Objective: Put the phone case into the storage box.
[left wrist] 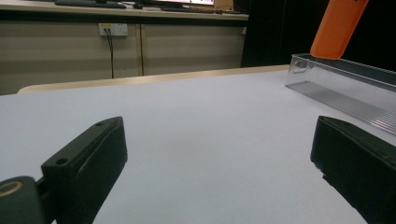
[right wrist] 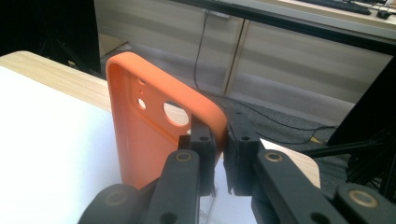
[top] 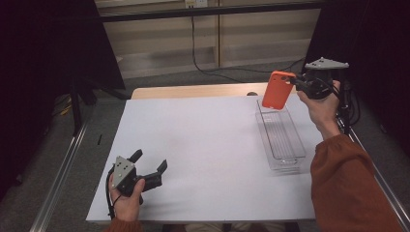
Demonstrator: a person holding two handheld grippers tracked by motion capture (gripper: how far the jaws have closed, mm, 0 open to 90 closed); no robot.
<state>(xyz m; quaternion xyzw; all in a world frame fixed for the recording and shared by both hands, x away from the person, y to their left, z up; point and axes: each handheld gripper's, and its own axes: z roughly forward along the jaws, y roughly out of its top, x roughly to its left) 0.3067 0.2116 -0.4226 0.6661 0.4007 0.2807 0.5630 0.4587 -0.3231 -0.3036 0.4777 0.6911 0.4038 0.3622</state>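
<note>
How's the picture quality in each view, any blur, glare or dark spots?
High view: even light on the table, corners dark, the tray faint. Left gripper view: near jaws soft, the phone case cut off at the top edge. Right gripper view: case and right gripper fairly sharp, background softer.

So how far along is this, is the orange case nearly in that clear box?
Done: the right gripper has the orange case pinched by one edge and raised over the far end of the clear tray. In hand: the case hangs upright in the air, not yet inside. Left: probably lowering it into the tray and letting go. The left gripper rests open on the white table.
</note>
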